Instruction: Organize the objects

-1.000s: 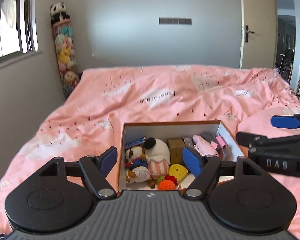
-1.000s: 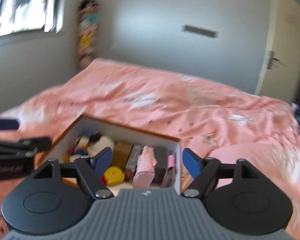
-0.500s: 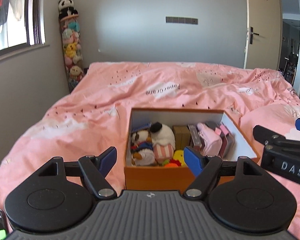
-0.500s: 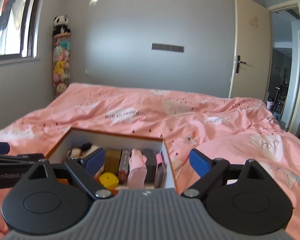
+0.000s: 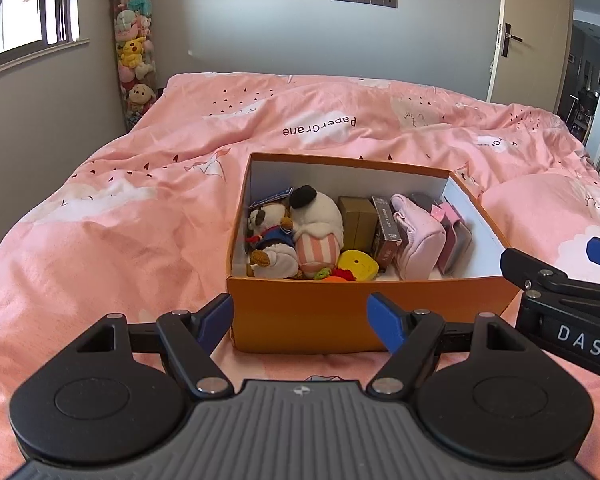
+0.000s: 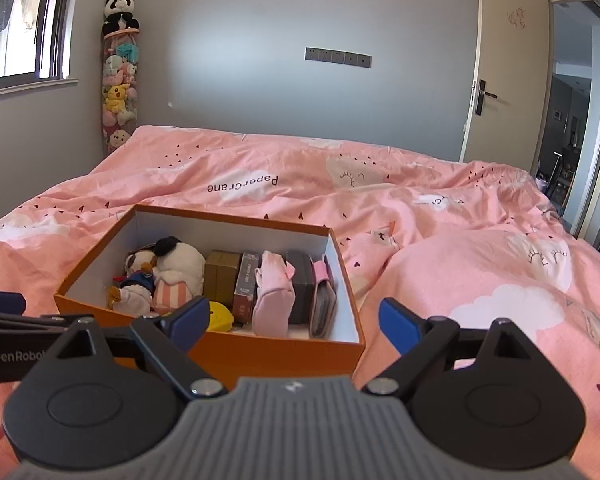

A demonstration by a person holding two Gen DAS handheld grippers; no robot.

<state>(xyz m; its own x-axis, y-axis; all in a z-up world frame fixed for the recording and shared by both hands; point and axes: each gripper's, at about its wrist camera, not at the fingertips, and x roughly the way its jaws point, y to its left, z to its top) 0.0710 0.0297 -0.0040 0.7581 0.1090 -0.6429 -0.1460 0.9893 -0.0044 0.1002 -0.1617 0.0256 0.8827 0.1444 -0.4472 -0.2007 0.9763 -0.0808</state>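
Open orange cardboard box [image 5: 312, 316] on pink duvet [image 5: 100, 220], packed; left gripper [image 5: 302, 316] and right gripper [image 6: 292, 322] spread, empty, near it.

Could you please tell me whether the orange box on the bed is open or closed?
Open: the orange box has no lid on, and its plush toys show from above.

Support surface: bed [image 5: 140, 208] covered with a pink duvet [image 6: 440, 240], rumpled, printed with white clouds, small dark hearts and the words "PaperCrane". Raised fold in duvet at right side. Resting directly on duvet: one open orange cardboard box [image 5: 312, 320], white interior, no lid on it, near front edge of bed, left of the fold
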